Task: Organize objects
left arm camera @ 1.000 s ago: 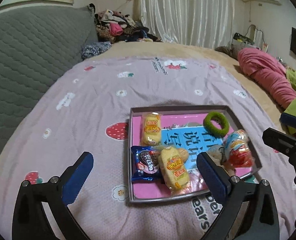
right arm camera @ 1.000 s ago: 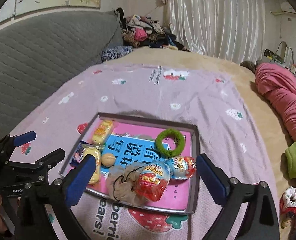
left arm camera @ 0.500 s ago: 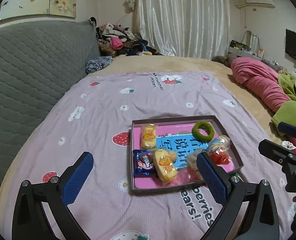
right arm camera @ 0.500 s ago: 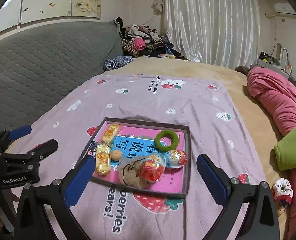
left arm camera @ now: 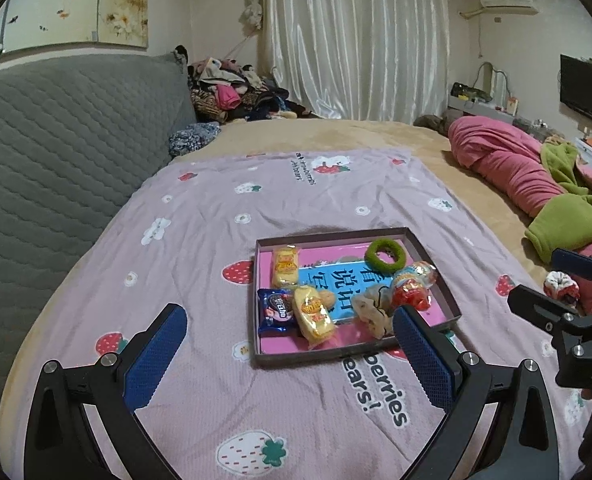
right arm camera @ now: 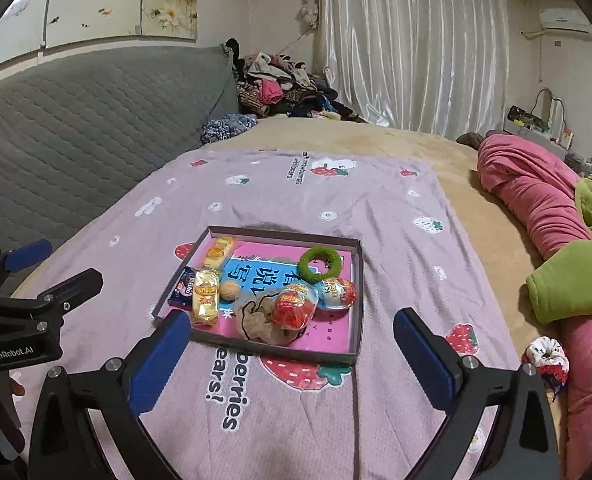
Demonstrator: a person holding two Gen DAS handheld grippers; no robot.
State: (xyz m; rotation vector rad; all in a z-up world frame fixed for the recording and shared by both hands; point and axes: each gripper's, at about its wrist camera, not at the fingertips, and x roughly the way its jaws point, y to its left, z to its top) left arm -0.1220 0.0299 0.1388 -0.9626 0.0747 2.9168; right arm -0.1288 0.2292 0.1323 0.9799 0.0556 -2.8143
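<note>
A shallow grey tray (left arm camera: 436, 264) (right arm camera: 358, 300) with a pink liner sits on the lilac strawberry blanket. In it lie two yellow cake packets (left arm camera: 284, 266) (left arm camera: 313, 316), a blue Oreo packet (left arm camera: 275, 310), a walnut (right arm camera: 229, 291), a green scrunchie (left arm camera: 384, 255) (right arm camera: 318, 264), a beige scrunchie (right arm camera: 257, 320) and two foil egg toys (right arm camera: 296, 306) (right arm camera: 338, 293). My left gripper (left arm camera: 287, 354) is open and empty, well short of the tray. My right gripper (right arm camera: 287, 354) is open and empty, also short of the tray.
A grey quilted headboard (left arm camera: 55, 140) runs along the left. A pink and green duvet (left arm camera: 536, 184) lies at the right, with a white patterned scrunchie (right arm camera: 546, 358) beside it. A clothes pile (left arm camera: 231, 92) sits at the far corner.
Both grippers have pulled back and risen away from the tray, which now looks smaller and farther. The objects in the tray have not moved.
</note>
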